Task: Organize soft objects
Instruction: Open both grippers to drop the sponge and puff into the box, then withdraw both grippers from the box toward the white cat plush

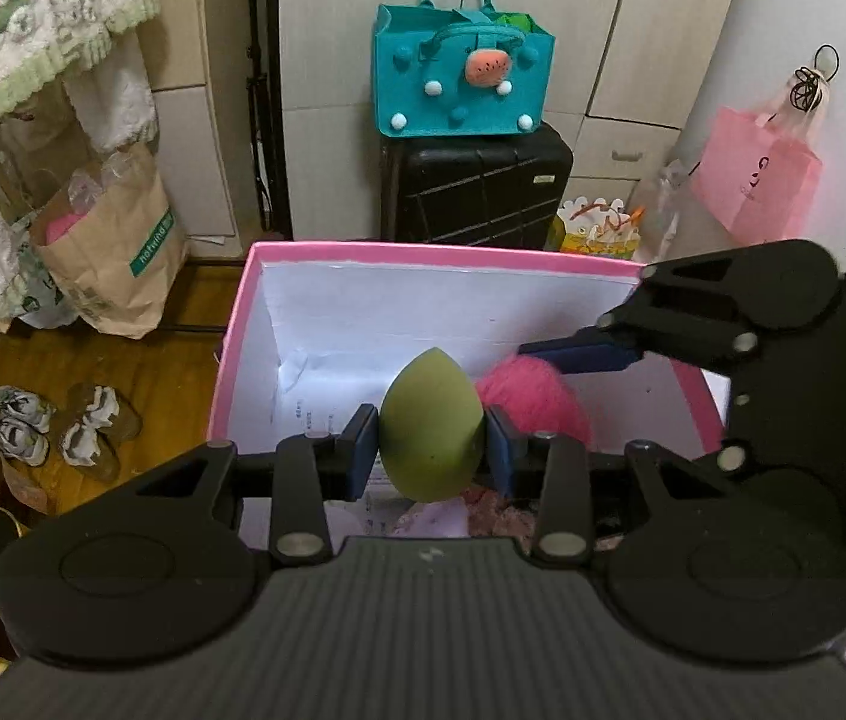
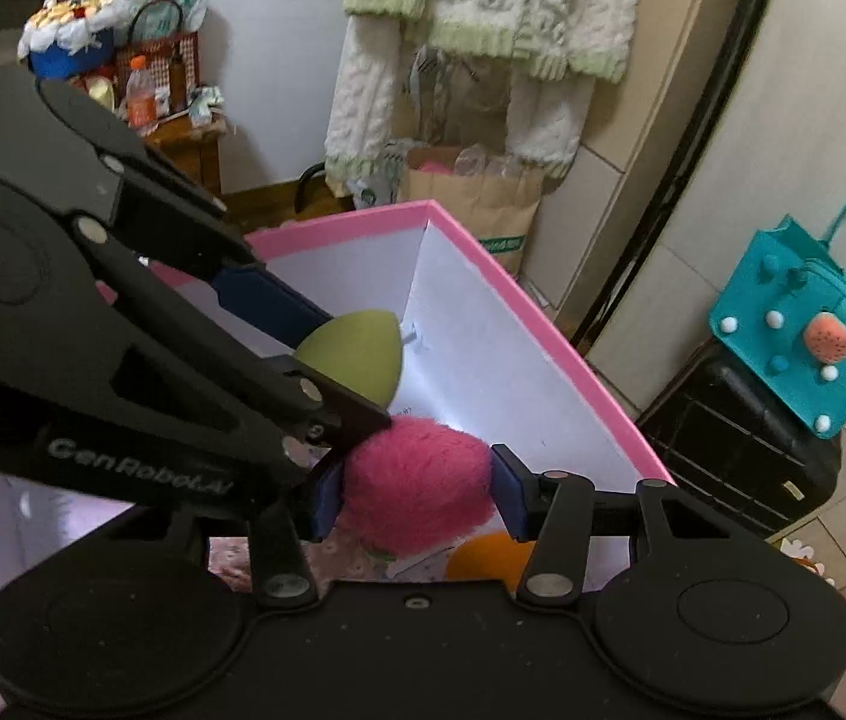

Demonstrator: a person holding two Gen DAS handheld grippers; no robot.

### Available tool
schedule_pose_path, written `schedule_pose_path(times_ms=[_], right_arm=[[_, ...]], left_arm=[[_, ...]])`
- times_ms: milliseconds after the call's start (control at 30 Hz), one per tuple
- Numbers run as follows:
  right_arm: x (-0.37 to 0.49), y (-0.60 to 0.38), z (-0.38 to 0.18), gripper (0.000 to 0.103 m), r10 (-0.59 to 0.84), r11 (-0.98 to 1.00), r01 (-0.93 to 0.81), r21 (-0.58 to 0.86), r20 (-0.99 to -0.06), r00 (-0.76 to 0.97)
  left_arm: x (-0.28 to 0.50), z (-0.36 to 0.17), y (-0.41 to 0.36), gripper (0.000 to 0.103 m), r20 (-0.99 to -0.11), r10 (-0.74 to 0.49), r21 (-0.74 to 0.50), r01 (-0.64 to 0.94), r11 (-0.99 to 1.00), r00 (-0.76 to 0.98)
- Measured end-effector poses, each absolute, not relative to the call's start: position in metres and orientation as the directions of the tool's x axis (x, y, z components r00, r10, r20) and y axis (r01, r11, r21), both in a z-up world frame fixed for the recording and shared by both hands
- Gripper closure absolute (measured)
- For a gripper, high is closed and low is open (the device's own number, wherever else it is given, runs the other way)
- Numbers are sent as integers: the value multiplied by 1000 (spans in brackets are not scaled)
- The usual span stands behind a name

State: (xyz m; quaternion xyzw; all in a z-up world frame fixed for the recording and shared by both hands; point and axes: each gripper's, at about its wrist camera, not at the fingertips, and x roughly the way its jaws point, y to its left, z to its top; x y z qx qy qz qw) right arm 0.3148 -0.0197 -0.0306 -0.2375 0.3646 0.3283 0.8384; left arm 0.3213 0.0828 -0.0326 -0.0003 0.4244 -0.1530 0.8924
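My left gripper [image 1: 432, 447] is shut on a green egg-shaped sponge [image 1: 430, 423] and holds it over the open pink box [image 1: 363, 252] with white inner walls. My right gripper [image 2: 417, 489] is shut on a fluffy pink pom-pom [image 2: 417, 486], also over the box [image 2: 483, 264]. The two grippers are close together; the pom-pom [image 1: 534, 396] and the right gripper's blue finger [image 1: 579, 354] show just right of the sponge. In the right wrist view the left gripper crosses from the left with the sponge [image 2: 357, 351]. An orange soft object [image 2: 486, 558] lies low under the right gripper.
A teal felt bag [image 1: 462, 81] sits on a black suitcase [image 1: 477, 186] behind the box. A brown paper bag [image 1: 117, 246] and shoes [image 1: 57, 426] stand on the wooden floor at left. A pink bag [image 1: 759, 174] hangs at right. White knitwear [image 2: 483, 12] hangs above.
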Motion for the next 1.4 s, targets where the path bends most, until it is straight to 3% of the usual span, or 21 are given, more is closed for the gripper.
schedule_pose_path(times_ms=[167, 300, 667, 900, 1400], right_arm=[[321, -18, -40, 45, 392, 657, -741, -140, -776, 494], [317, -22, -38, 31, 383, 688, -713, -139, -765, 518], [270, -50, -11, 30, 443, 737, -669, -95, -680, 585], [231, -61, 3, 30, 417, 762, -636, -123, -658, 627], [155, -99, 40, 27, 472, 783, -621, -18, -633, 614]], left_arm=[[329, -40, 81, 64, -769, -268, -122, 279, 953, 580], [328, -40, 80, 56, -766, -254, -104, 276, 955, 591], [300, -19, 80, 42, -763, -237, -48, 312, 949, 602], [268, -2, 84, 40, -741, -246, -30, 336, 942, 624], [191, 29, 77, 31, -711, -282, 10, 410, 912, 644]])
